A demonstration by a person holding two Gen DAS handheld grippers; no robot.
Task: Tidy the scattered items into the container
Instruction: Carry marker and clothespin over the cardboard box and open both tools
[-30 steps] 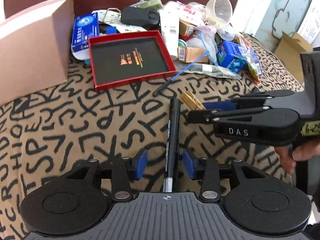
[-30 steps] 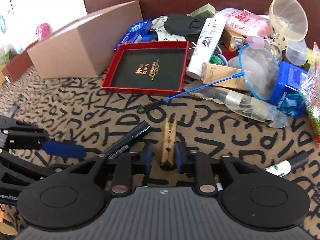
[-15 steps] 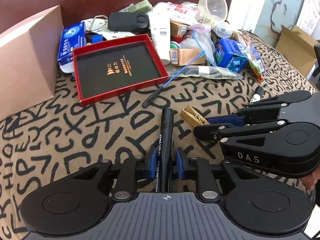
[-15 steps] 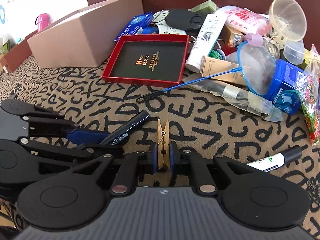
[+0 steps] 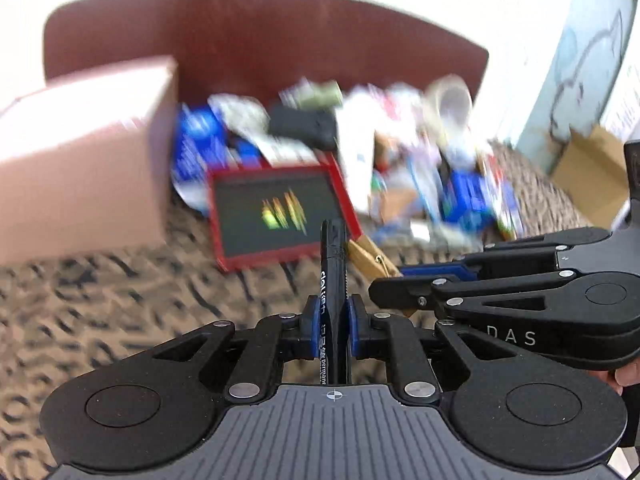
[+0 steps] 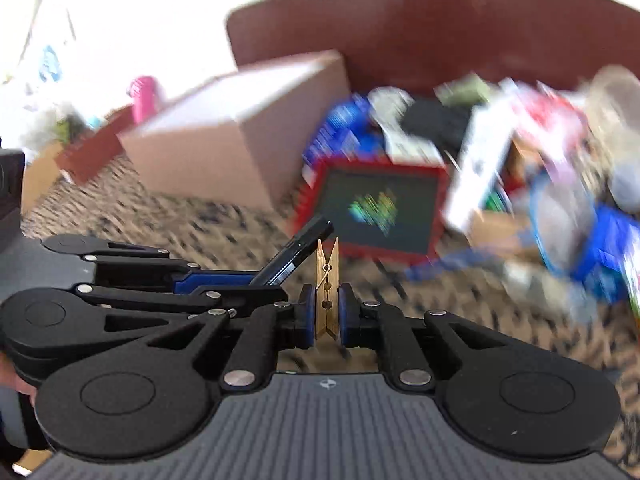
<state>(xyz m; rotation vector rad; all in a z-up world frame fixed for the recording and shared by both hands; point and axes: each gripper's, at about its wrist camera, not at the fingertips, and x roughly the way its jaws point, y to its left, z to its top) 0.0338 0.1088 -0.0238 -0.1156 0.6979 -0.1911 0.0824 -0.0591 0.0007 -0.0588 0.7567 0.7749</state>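
My left gripper point(image 5: 330, 326) is shut on a black marker pen point(image 5: 332, 268) and holds it above the patterned cloth. My right gripper point(image 6: 326, 314) is shut on a wooden clothespin point(image 6: 327, 284), also lifted. The two grippers are side by side: the right one point(image 5: 394, 280) shows at the right of the left wrist view, the left one point(image 6: 256, 284) at the left of the right wrist view. The red tray with a black inside point(image 5: 276, 216) point(image 6: 380, 212) lies ahead of both. Both views are blurred.
A closed cardboard box point(image 5: 80, 160) point(image 6: 240, 140) stands left of the tray. A pile of loose items point(image 5: 420, 152) point(image 6: 540, 168) lies behind and right of it, before a brown backrest point(image 5: 260, 40). An open carton point(image 5: 592, 176) sits far right.
Both grippers have risen off the cloth with the marker and the clothespin in them and tilted toward the tray. The left gripper closed on the marker a second ago.
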